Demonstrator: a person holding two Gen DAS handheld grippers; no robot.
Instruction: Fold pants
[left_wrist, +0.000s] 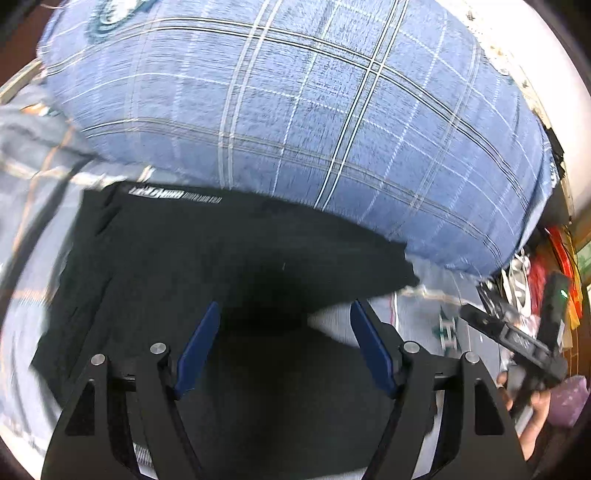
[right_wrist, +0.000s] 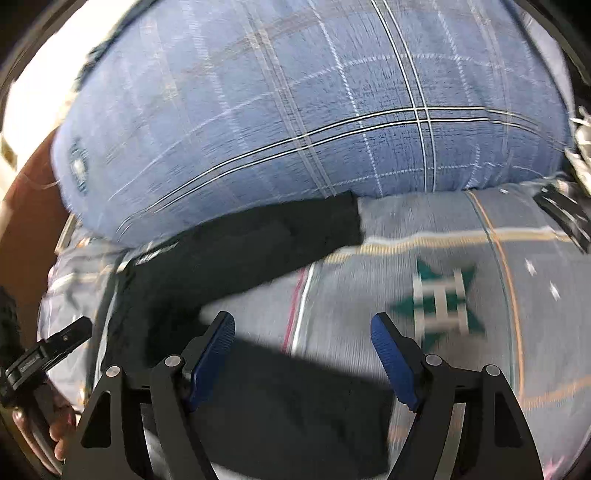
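Black pants lie spread on a grey patterned bedsheet, with white lettering near the waistband at the far left. My left gripper is open just above the pants, its blue pads apart and empty. In the right wrist view the pants run from lower left up toward the pillow, and a second dark part lies under the fingers. My right gripper is open and empty above the sheet, to the right of the pants. The other gripper shows at each view's edge.
A large blue plaid pillow sits right behind the pants, also in the right wrist view. A cluttered pile of red and white items lies at the bed's right side. A brown headboard is at the left.
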